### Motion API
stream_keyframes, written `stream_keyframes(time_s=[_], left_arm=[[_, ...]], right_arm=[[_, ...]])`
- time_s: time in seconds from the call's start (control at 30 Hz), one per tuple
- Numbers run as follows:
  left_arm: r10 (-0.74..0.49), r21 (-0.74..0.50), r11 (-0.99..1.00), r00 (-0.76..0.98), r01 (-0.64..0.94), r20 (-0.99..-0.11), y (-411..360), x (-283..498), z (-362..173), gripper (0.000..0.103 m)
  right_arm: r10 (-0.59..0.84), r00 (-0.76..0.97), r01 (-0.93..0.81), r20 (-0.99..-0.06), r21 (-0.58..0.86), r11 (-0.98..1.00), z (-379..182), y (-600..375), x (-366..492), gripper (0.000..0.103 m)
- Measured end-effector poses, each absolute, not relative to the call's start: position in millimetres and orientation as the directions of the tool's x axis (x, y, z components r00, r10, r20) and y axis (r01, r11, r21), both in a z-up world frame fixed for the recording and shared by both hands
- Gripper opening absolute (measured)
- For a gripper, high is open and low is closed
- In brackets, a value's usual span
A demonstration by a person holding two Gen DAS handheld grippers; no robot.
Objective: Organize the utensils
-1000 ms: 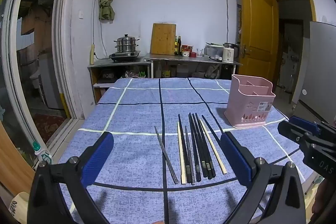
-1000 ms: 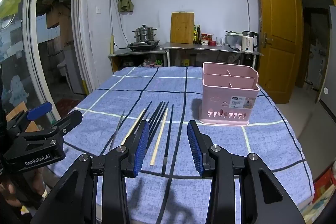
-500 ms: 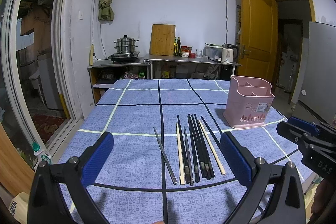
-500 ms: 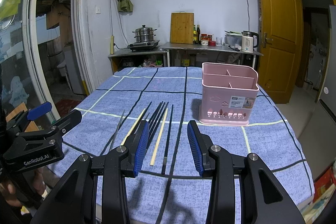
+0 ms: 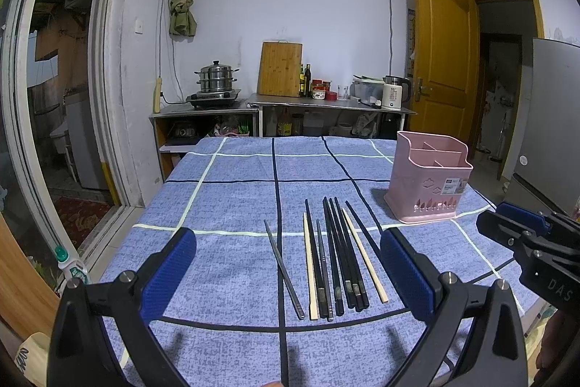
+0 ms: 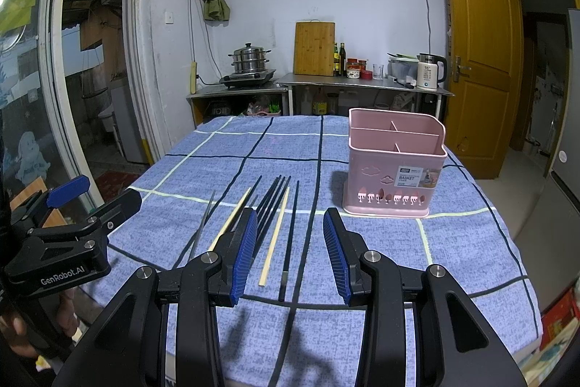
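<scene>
Left wrist view shows the left gripper with its blue-padded fingers spread wide and nothing between them, hovering above the near edge of the table covered in a blue cloth with dark and pale grid lines. Framed between the fingers lies a row of chopsticks, roughly side by side and pointing away toward the far end of the table: a grey metal chopstick lies alone at the left, slightly apart from the rest, then a pale wooden chopstick, a cluster of black chopsticks touching one another, and another pale wooden one toward the right. Further off and to the right stands the pink plastic utensil basket with divided compartments, upright and well apart from the chopsticks.

From the right wrist view, the right gripper is partly open, holding nothing, with its left finger in front of the black chopsticks. A pale chopstick and a black one lie on the cloth in the gap. The pink basket stands far right, its compartments looking empty.
</scene>
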State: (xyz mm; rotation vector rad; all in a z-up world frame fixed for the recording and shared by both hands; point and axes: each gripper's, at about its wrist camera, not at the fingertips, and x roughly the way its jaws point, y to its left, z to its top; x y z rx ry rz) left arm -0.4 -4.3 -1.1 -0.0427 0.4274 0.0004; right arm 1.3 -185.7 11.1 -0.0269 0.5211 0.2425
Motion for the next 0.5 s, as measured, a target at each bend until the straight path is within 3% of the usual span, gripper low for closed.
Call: stream_keyframes(time_s=[0.5], left_arm=[[-0.014,-0.046,0.999,0.913,-0.005,-0.408,-4.2,-1.3,3.1,0.103]], right_arm=[[0.226,0.838,-0.239,-0.496,0.038,0.970,11.7,-184.3,1.7,0.039]])
